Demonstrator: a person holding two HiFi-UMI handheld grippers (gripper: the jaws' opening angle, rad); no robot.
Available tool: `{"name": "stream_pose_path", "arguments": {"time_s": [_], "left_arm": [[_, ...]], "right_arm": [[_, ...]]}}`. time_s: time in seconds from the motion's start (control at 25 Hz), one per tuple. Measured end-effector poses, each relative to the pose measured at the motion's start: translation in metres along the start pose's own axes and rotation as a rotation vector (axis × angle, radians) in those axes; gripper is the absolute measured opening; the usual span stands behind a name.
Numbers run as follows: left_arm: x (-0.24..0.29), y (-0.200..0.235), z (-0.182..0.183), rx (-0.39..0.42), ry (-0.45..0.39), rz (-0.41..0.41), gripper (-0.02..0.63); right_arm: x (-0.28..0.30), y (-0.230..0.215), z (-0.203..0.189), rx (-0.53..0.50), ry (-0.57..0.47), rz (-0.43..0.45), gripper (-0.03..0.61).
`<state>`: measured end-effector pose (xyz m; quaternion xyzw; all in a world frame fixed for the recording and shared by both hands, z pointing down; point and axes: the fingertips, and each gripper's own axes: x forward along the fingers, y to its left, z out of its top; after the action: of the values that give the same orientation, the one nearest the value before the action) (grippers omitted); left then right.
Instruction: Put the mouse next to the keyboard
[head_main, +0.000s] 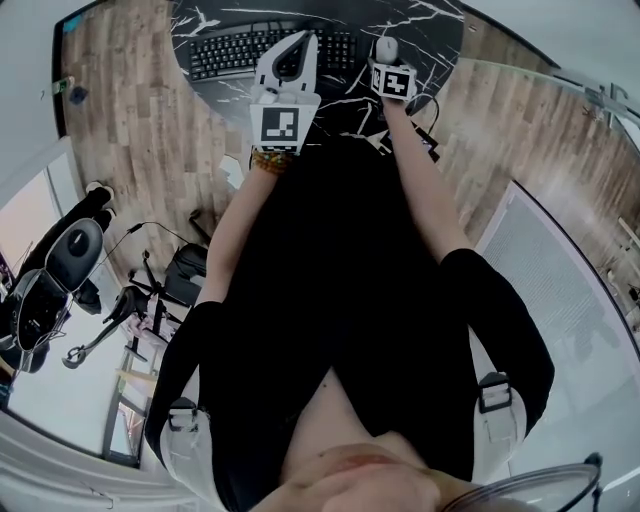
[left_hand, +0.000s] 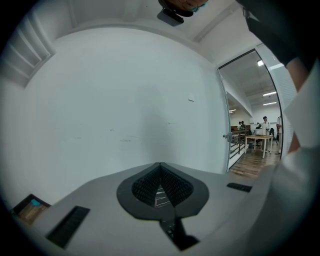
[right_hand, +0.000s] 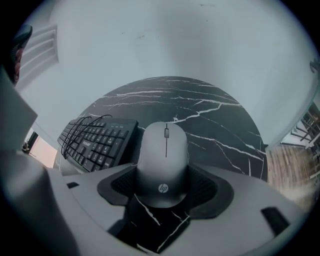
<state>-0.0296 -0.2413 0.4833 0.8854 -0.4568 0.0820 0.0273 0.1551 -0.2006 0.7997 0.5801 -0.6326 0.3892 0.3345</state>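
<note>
A grey HP mouse (right_hand: 165, 150) sits between the jaws of my right gripper (right_hand: 163, 176), which is shut on its sides. It is over the black marble table (right_hand: 220, 135), just right of the black keyboard (right_hand: 97, 141); I cannot tell whether it touches the tabletop. In the head view the mouse (head_main: 386, 47) lies ahead of the right gripper (head_main: 389, 62), to the right of the keyboard (head_main: 235, 50). My left gripper (head_main: 297, 45) hovers over the keyboard's right half. In its own view the left gripper (left_hand: 161, 186) is shut on nothing and faces a white wall.
The keyboard's cable (right_hand: 82, 125) is looped on top of its keys. Dark cables (head_main: 425, 135) hang at the near edge of the round table (head_main: 215, 95). Wood floor surrounds it, with black stands and gear (head_main: 60, 270) to the left. A white wall lies behind the table.
</note>
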Motion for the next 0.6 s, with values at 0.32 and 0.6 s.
{"name": "stream_pose_path", "arguments": {"time_s": [0.32,0.6], "left_arm": [[0.0018,-0.0053,-0.0068,-0.012,0.015,-0.012,0.014],[0.0015,-0.0087,-0.0065,-0.011,0.019,-0.021,0.014]], "right_arm": [[0.0025,0.0045,-0.0027,-0.019,0.007,-0.005,0.281],[0.0101,0.0060,-0.0035,-0.025,0.054,-0.011,0.281]]}}
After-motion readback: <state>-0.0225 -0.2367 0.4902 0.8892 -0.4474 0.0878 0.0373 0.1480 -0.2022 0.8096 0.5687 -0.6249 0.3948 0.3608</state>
